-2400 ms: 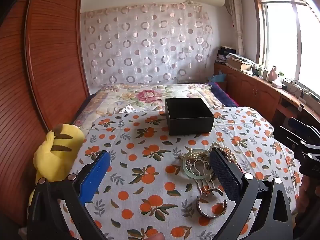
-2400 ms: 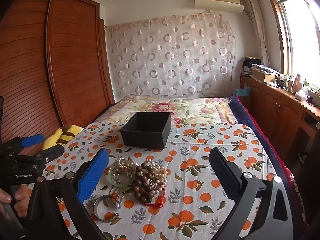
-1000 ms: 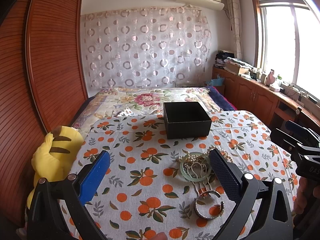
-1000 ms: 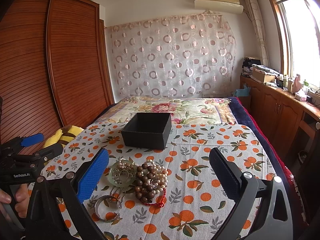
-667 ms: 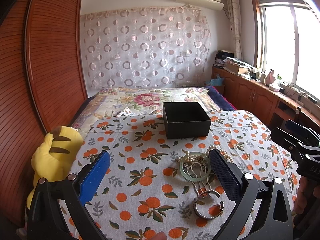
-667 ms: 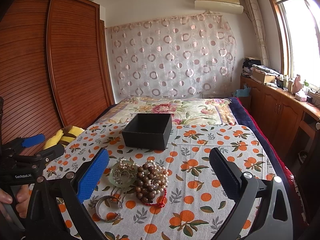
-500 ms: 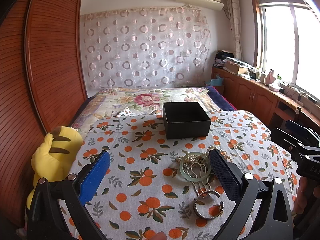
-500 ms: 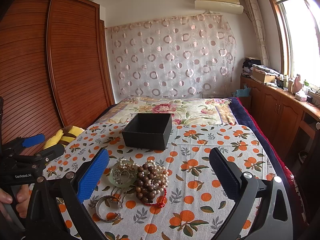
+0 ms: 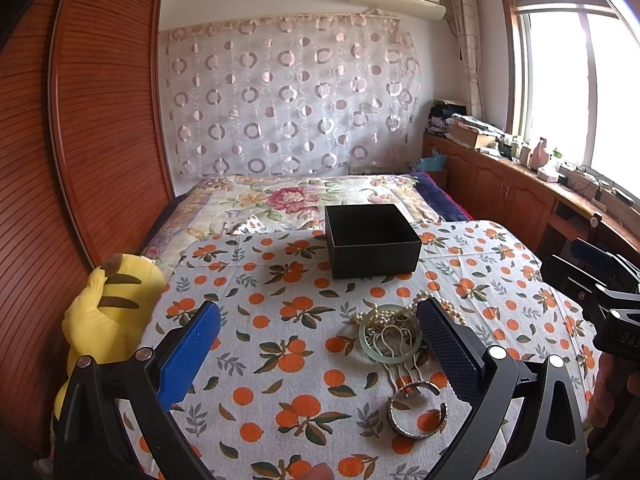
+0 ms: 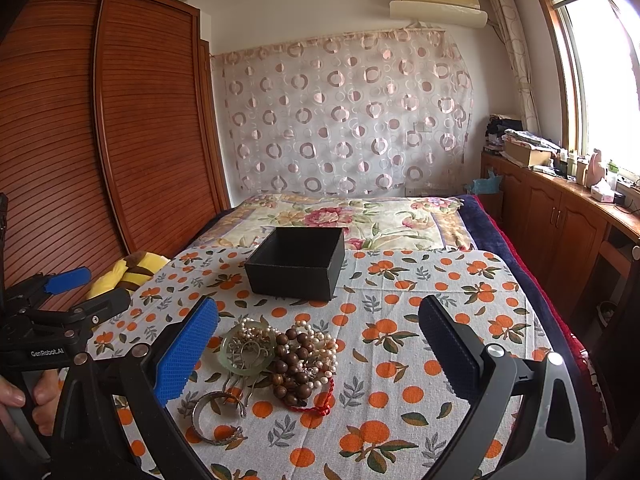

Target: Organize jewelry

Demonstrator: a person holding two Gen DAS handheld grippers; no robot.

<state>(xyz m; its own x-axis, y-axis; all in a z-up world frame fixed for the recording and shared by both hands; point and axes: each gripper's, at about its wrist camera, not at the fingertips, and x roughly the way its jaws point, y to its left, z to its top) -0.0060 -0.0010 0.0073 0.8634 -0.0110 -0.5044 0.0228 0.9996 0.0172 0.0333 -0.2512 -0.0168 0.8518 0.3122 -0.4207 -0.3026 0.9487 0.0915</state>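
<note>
Orange-print cloth (image 9: 280, 360) covered the bed, with an empty box (image 10: 296, 264) at twelve o'clock. Both the left gripper (image 9: 318, 344) and right gripper (image 10: 318, 344) hung wide open, holding nothing. The jewelry pile (image 10: 280, 356) lay below the right gripper's jaws toward nine o'clock, probably nearer that one; the cuff (image 10: 218, 416) sat at seven.

Box (image 10: 296, 264) behind jewelry pile (image 10: 280, 356)
</note>
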